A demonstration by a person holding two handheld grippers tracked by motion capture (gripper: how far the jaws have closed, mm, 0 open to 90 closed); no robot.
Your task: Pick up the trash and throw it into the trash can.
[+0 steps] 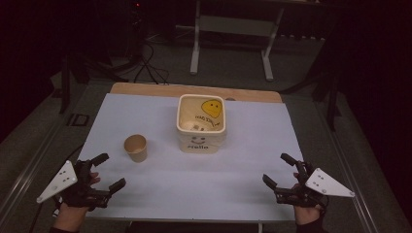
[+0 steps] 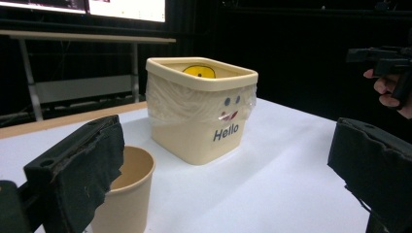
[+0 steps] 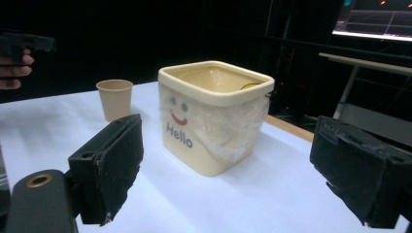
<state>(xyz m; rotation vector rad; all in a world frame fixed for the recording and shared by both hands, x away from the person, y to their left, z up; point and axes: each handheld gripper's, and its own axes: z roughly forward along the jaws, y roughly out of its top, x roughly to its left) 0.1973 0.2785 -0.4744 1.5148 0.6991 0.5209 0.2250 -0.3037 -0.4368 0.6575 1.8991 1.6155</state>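
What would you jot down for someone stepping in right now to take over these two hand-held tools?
Left tool: jaws open, holding nothing, low at the near left corner of the table.
Right tool: jaws open, holding nothing, at the near right corner.
Paper cup: upright on the white tabletop, left of the bin, nearest the left tool.
Cream "Hello" bin: upright mid-table, a clear plastic liner folded over its rim, something pale inside that I cannot identify.
Done: nothing visibly started; both things stand untouched.
Left: probably reaching for the cup or bin comes first.
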